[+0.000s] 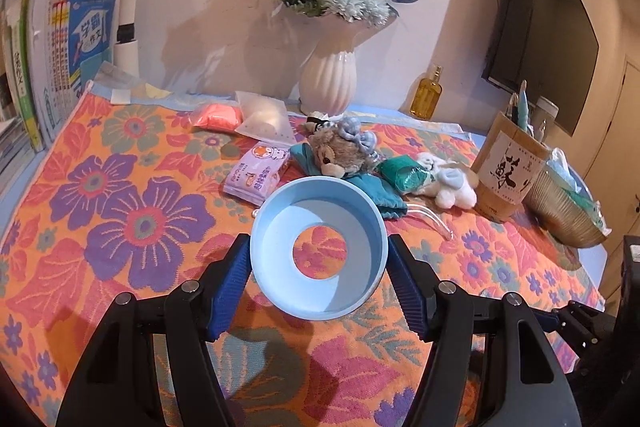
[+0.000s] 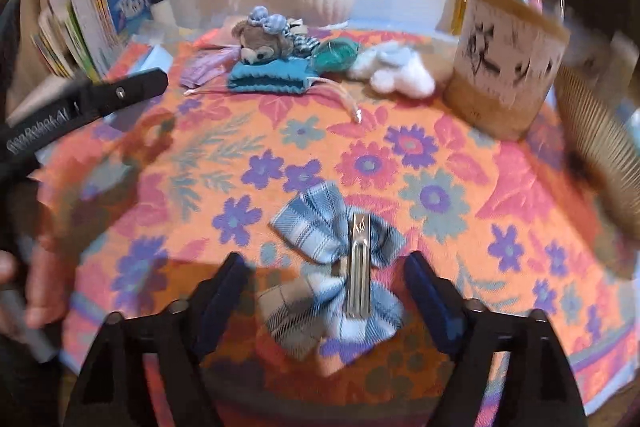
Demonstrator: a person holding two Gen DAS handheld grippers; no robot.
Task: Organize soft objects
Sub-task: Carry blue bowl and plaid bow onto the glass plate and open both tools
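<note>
In the left wrist view, a light blue bowl-shaped ring (image 1: 319, 247) with a round hole in its bottom is clamped between the 2 blue pads of the left gripper (image 1: 319, 279) at lower centre, tilted so the flowered cloth (image 1: 132, 211) is seen through the hole. Just beyond it, at centre frame, a purple tissue pack (image 1: 256, 173), a teal folded cloth (image 1: 380, 197), a plush bear (image 1: 340, 149), a green bundle (image 1: 402, 171) and a white plush toy (image 1: 448, 183) are grouped close together. Further back, an orange packet (image 1: 218, 115) and a white vase (image 1: 328, 81) of flowers are seen at upper centre, books (image 1: 60, 59) at the left edge, and a pen holder (image 1: 508, 171) at the right.

In the right wrist view, the right gripper (image 2: 326, 291) is seen at lower centre with its fingers spread apart; a blue plaid bow (image 2: 316, 227) with a metal clip lies on the cloth between them, untouched by either pad. No earlier frame is given.
</note>
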